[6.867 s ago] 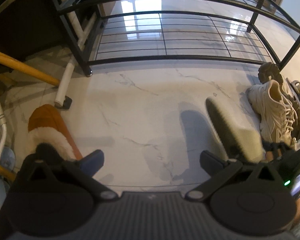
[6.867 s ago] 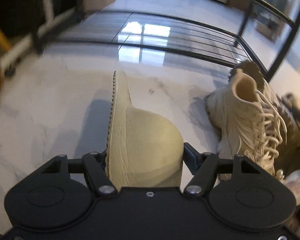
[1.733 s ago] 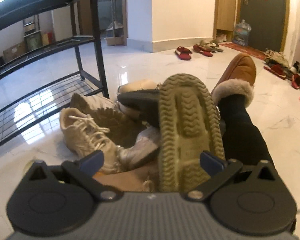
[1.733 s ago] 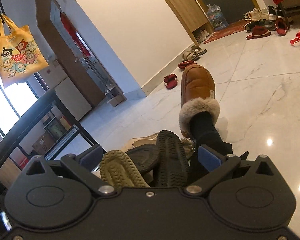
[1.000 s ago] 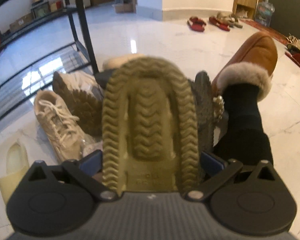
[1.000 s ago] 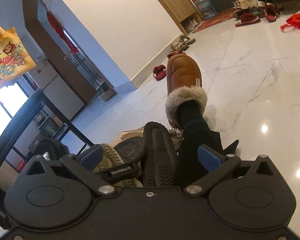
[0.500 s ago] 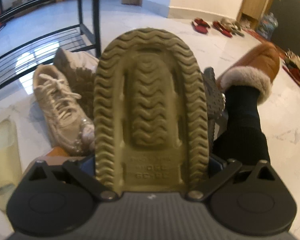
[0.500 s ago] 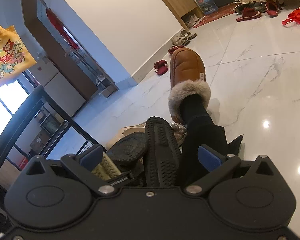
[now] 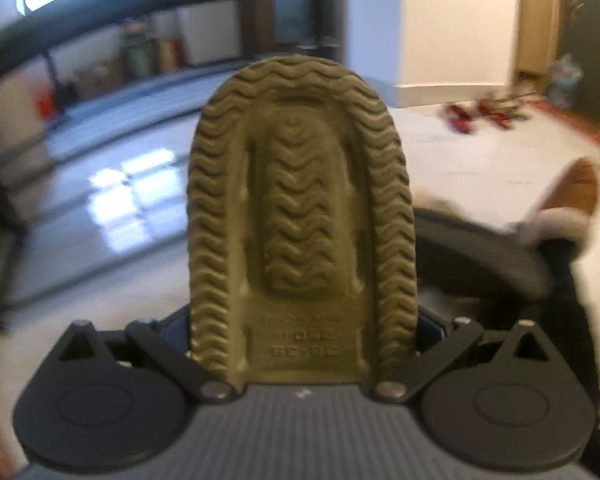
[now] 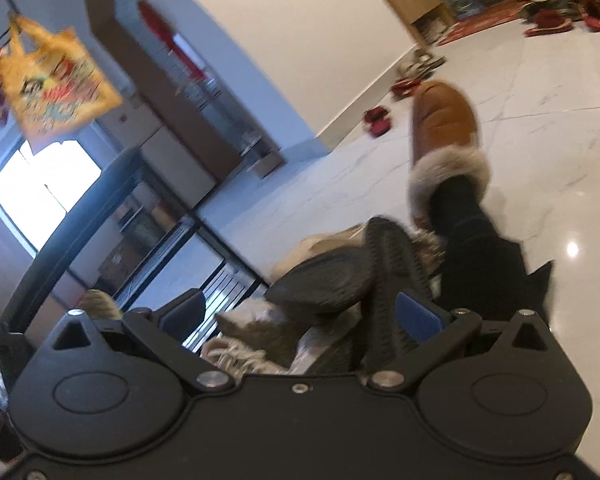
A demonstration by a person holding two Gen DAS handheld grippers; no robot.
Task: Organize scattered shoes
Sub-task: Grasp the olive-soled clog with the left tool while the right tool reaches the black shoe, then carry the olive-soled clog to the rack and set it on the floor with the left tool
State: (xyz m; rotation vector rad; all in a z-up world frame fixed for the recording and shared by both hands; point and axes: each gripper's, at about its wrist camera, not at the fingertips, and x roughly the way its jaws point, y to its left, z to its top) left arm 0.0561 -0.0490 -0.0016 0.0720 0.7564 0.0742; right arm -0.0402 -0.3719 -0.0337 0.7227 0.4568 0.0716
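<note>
Olive slipper (image 9: 300, 216) fills the left wrist view, sole toward the camera, clamped at its heel end between the left gripper (image 9: 300, 324) fingers and lifted off the marble floor (image 9: 480, 160). Behind the slipper stands the black shoe rack (image 9: 100, 12); right of the slipper a brown fur-lined boot (image 9: 568, 200) shows, blurred.

Right wrist view: the right gripper (image 10: 300, 312) is spread wide, holding nothing, above the shoe pile (image 10: 332, 280), which lies between the rack (image 10: 60, 240) and the boot (image 10: 444, 128).
</note>
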